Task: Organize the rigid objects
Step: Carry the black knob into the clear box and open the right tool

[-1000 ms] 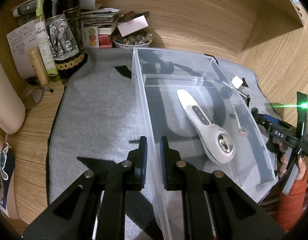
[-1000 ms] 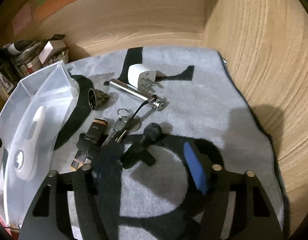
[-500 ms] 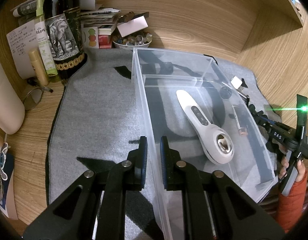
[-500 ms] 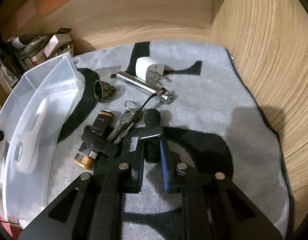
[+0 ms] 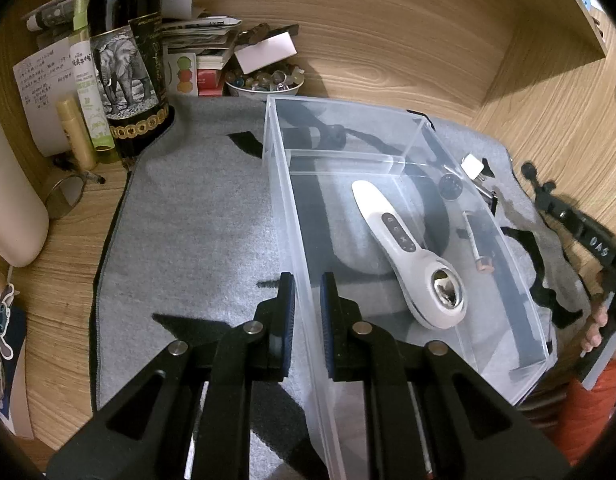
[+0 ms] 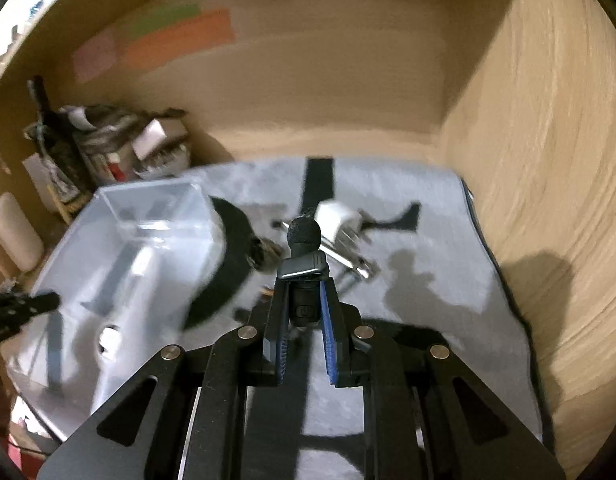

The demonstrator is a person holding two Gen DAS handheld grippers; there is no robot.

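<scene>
**One item binned, one in the air, a handful waiting**

You are clamping the left gripper [image 5: 307,312] on the near side wall of the clear bin [image 5: 282,216], one finger outside and one inside, steadying it on the grey mat [image 5: 196,232] that covers the desk. Inside the bin, the white handheld device [image 5: 408,256] is already lying along the floor, its round head toward you; it appears to be the only thing stored so far. The far compartment behind the divider looks empty.

To the right of the bin, you are pinching the small black clip-on microphone [image 6: 304,256] in the right gripper [image 6: 304,304], foam tip pointing away, and it is hanging clear of the mat. It is likely going into the bin next.

Further right of the bin, the remaining items are lying on the mat: a white plug adapter [image 6: 334,216], a silver metal tube [image 6: 348,260] just beside it, and a dark cone-shaped piece [image 6: 262,252] close to the bin's wall. Motion blur hides anything else there, so judge the job as under halfway done.
</scene>
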